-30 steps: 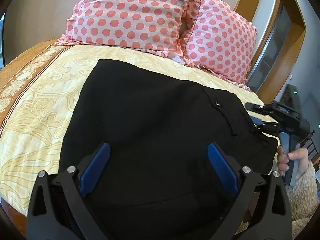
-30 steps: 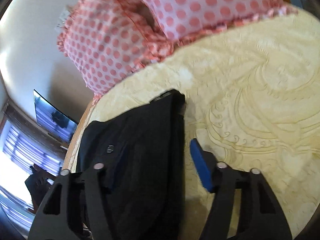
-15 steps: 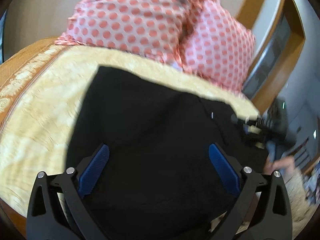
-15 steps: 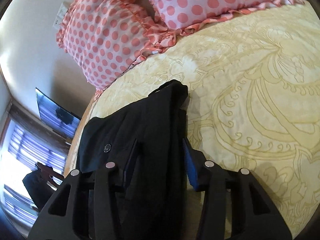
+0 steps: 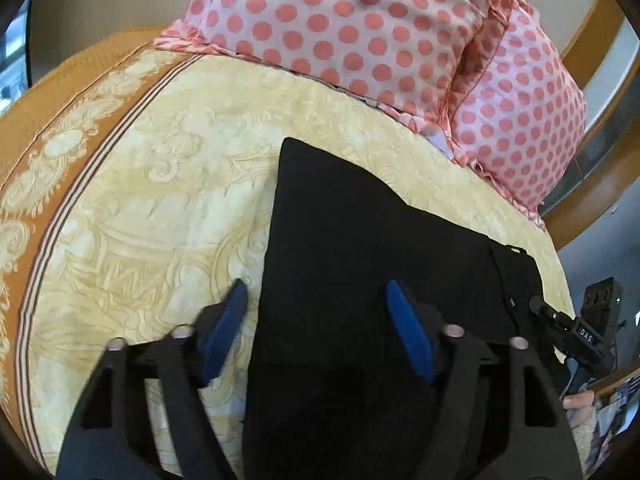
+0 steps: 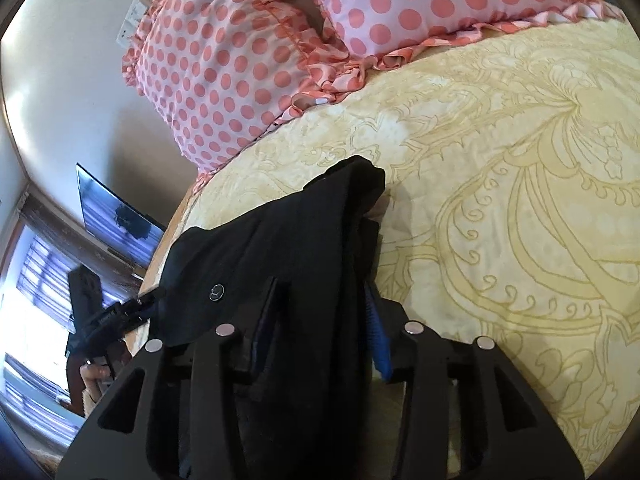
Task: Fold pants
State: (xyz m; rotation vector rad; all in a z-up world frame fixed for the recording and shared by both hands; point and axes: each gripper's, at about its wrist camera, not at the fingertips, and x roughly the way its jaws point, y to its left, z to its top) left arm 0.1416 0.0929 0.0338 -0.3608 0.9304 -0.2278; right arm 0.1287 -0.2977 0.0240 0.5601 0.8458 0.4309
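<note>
The black pants point(image 5: 360, 280) lie on the yellow bed point(image 5: 140, 220), their long axis running from the spotted pillows point(image 5: 360, 32) toward both grippers. The left gripper point(image 5: 316, 332) straddles the pants' left edge, jaws wide, gripping nothing. The right gripper point(image 6: 320, 328) is narrowed onto a bunched fold, apparently pinching it.

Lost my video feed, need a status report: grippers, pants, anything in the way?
Right gripper shut on pants. Left gripper open, straddling the pants' edge. Pants on bedspread; pillows behind, not touching.
</note>
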